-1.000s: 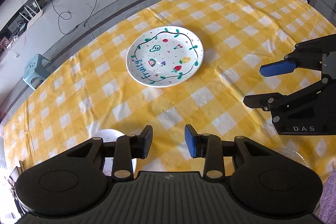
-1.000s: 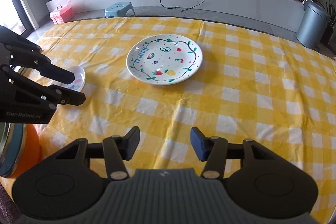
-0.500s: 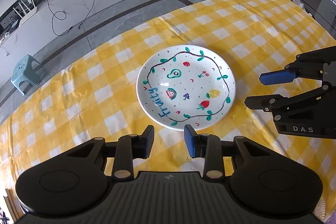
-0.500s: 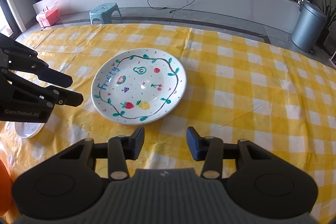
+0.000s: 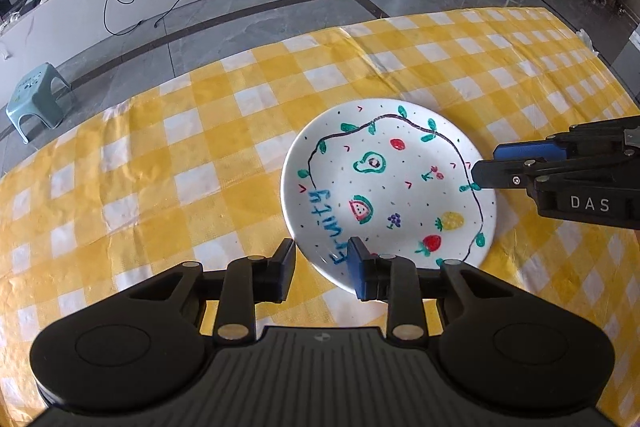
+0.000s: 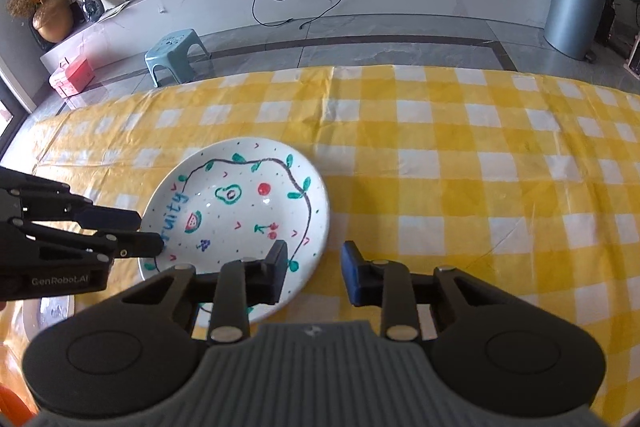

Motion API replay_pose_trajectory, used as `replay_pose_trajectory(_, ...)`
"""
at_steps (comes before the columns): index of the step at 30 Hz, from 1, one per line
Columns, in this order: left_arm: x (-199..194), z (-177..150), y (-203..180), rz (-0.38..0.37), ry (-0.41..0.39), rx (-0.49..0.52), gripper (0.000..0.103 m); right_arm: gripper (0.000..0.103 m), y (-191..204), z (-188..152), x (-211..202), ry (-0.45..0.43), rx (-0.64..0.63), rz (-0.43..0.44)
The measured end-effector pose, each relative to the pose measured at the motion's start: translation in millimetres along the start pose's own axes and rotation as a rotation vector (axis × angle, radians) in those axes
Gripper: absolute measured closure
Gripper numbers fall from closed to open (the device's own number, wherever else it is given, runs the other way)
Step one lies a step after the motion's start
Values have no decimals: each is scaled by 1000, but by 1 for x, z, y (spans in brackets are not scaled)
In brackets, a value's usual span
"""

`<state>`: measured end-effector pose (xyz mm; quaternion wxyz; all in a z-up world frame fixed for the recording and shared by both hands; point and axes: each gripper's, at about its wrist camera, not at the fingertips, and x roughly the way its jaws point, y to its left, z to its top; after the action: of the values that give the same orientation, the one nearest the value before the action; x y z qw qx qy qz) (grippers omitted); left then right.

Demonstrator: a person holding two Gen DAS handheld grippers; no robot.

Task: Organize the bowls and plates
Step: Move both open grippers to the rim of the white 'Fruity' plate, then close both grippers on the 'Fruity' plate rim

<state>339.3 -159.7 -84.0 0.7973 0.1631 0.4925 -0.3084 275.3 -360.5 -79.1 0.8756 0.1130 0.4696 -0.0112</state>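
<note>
Bright daylight, sharp centre, strong fisheye bending at edges

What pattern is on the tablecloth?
Yellow and white checks on the tablecloth, clearest in the right wrist view.

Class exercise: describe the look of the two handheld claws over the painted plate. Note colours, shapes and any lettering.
Both are matte black: two round housings, a ribbed grey centre panel, silver pivot pins. Each has one black finger pad and one blue. The left claw reads "GenRobot.AI" on its side; the right claw reads "DAS".
</note>
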Motion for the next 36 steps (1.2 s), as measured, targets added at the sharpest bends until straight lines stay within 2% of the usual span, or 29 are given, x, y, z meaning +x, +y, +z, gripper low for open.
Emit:
replay_pose_trajectory(10,6,4,11,-29,-21,-64,69,74,-5,4,15,19,54,19)
replay_pose_trajectory(15,8,6,10,-28,-27,-97,68,84,-5,4,18,15,78,33)
replay_pose_trajectory(21,4,6,12,-8,-29,-119,81,88,-13,4,16,19,154,42)
replay_pose_trajectory(27,-2,-1,5,-11,-17,-94,82,89,-13,-5,10,30,172,47)
replay_pose_trajectory(28,-3,-2,3,-13,-12,-96,86,89,-14,-6,9,32,177,46)
replay_pose_trajectory(31,-7,-8,-1,-45,7,-104,90,89,-19,-15,1,40,196,42)
replay_pose_trajectory(36,-8,-12,-2,-65,23,-119,91,90,-30,-31,-9,37,218,88)
